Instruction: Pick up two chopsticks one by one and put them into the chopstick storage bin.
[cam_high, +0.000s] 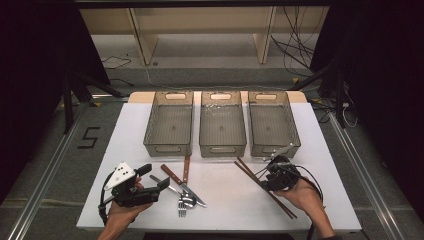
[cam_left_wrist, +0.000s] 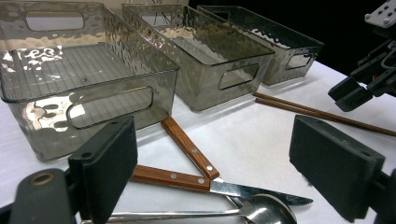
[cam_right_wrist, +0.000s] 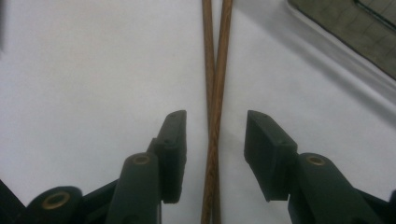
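High view: a "5" (cam_high: 89, 137), seemingly taped, marks the floor (cam_high: 55, 165).

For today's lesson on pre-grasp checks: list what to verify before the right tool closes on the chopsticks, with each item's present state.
1. Chopsticks lie between the right tool's pads: ok.
2. Pads touching them: not ok, gaps both sides.
3. Both sticks together at the pads: ok; they cross there.
4. Three bins empty: ok.
5. Left tool open, apart from the knives: ok.
6. Sticks flat on the table: ok.
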